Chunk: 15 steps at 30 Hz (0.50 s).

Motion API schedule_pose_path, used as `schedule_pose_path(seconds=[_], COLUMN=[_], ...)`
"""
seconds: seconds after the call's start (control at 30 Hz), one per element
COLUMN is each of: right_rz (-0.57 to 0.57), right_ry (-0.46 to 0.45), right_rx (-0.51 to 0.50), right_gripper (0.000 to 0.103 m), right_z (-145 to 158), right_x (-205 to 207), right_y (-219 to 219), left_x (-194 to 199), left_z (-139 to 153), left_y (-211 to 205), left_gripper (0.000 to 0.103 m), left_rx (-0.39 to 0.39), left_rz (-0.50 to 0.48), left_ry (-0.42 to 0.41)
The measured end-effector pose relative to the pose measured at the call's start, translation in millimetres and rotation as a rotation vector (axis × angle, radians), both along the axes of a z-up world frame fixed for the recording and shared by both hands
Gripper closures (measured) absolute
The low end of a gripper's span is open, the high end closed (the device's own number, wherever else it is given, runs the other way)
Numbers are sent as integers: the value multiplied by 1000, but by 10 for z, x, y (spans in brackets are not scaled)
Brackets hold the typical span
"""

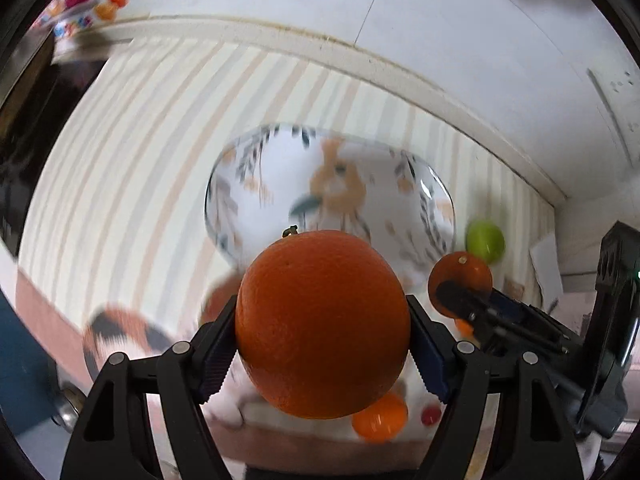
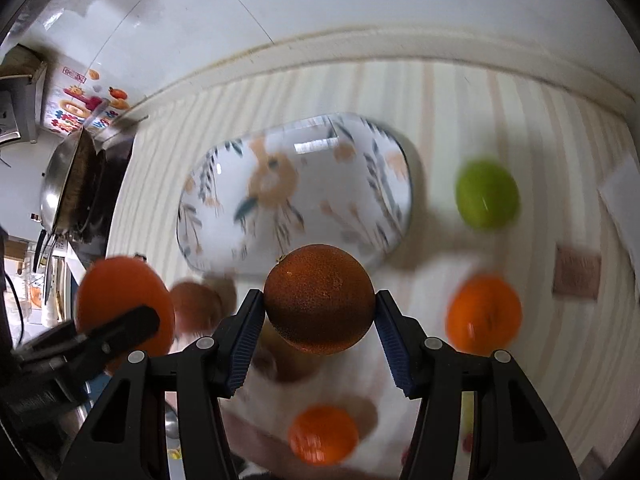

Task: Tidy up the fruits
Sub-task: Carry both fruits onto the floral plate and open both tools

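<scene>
My left gripper (image 1: 322, 340) is shut on a large orange (image 1: 322, 320), held above the striped table near a floral plate (image 1: 280, 184). My right gripper (image 2: 319, 312) is shut on a darker orange (image 2: 319, 298), held just in front of the same plate (image 2: 320, 176). In the left wrist view the right gripper's orange (image 1: 466, 276) shows at right. In the right wrist view the left gripper's orange (image 2: 120, 292) shows at left. A green apple (image 2: 487, 194) lies on the table right of the plate. Loose oranges (image 2: 484, 314) (image 2: 323, 434) lie nearer me.
A striped cloth (image 2: 480, 112) covers the table, bounded by a white wall (image 2: 360, 0). A steel wok (image 2: 60, 184) stands at the far left. A brown square coaster (image 2: 577, 278) and a white paper (image 2: 624, 192) lie at right. A reddish-brown fruit (image 2: 196, 304) lies left of my right gripper.
</scene>
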State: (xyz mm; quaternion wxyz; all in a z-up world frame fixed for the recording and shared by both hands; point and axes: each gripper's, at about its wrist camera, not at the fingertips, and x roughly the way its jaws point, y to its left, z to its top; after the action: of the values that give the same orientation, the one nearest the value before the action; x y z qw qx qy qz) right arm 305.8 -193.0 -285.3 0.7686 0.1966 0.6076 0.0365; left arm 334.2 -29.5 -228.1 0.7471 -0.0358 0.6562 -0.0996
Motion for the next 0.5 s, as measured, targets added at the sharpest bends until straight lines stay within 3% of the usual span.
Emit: schedule_pose_path(seconds=[0.23, 0.37, 0.5], right_rz=[54, 63, 87], right_ry=[39, 52, 69], right_rx=[-45, -39, -53], right_gripper=[44, 44, 44], right_z=[-400, -522, -639], right_x=[719, 948, 1137], right_y=[77, 80, 131], left_x=[794, 1051, 1101], left_z=[-455, -738, -887], left_y=[-78, -137, -158], left_gripper=[28, 28, 27], left_rx=[64, 44, 52], left_rz=[-6, -18, -16], left_ry=[78, 163, 193])
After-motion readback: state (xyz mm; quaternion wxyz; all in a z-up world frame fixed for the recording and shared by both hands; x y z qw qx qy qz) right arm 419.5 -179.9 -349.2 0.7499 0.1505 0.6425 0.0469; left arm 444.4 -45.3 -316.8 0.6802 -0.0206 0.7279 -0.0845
